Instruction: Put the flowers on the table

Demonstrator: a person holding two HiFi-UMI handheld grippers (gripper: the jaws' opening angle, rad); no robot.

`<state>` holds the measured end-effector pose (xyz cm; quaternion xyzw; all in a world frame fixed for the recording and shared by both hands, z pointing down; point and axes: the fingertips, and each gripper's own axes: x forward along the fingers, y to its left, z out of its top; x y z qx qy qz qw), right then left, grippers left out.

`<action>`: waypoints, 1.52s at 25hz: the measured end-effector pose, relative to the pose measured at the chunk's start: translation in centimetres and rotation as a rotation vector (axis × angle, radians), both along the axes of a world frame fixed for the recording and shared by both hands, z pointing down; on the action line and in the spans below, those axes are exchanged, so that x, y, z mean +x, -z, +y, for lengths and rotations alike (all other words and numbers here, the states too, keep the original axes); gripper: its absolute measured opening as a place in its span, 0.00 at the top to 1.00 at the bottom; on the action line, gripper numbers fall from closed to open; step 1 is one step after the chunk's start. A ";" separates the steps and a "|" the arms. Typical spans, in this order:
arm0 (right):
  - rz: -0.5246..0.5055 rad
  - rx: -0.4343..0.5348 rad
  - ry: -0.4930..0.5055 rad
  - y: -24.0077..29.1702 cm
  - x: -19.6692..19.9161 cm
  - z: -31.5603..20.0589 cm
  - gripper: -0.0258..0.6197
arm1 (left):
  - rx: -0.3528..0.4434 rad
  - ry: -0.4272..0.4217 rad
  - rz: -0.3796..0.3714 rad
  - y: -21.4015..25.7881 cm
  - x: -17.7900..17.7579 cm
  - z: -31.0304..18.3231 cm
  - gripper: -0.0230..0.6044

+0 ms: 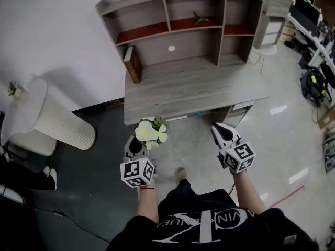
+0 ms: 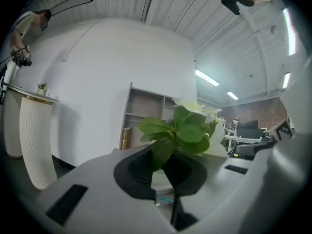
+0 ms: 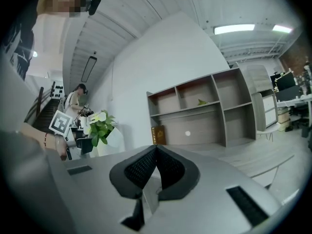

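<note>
A bunch of white flowers with green leaves (image 1: 151,132) is held upright just short of the near edge of the grey desk (image 1: 193,90). My left gripper (image 1: 137,146) is shut on its stems. In the left gripper view the leaves (image 2: 178,130) rise from between the black pads (image 2: 141,172). My right gripper (image 1: 222,132) hangs near the desk's right front corner, shut with nothing in it; its pads (image 3: 156,167) meet. The right gripper view also catches the flowers (image 3: 100,123) at its left.
The desk carries a shelf unit (image 1: 183,20) with a brown book (image 1: 133,64) leaning at its left and a small green sprig (image 1: 199,19) on the upper shelf. A white ribbed pedestal (image 1: 49,116) stands to the left. A person (image 3: 75,101) stands in the background.
</note>
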<state>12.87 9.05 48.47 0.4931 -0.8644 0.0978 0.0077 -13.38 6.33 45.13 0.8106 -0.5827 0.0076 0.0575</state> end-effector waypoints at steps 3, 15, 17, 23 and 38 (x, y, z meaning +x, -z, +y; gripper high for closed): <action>-0.005 -0.007 -0.020 0.7 -0.5 -2.8 0.94 | -0.011 -0.006 0.003 -0.4 -0.4 -2.5 0.92; 0.022 0.043 0.038 0.6 -5.5 -13.0 0.94 | 0.044 0.016 0.013 0.7 -4.7 -12.8 0.92; 0.036 0.050 0.050 0.8 -6.0 -13.8 0.94 | 0.047 0.008 0.019 0.7 -4.6 -13.8 0.92; 0.055 -0.007 0.036 -1.3 -5.5 -14.7 0.94 | -0.003 -0.038 0.024 -1.2 -3.0 -15.1 0.92; 0.040 0.021 0.156 -1.0 -8.2 -25.4 0.94 | 0.034 0.046 -0.009 1.2 -4.3 -23.9 0.92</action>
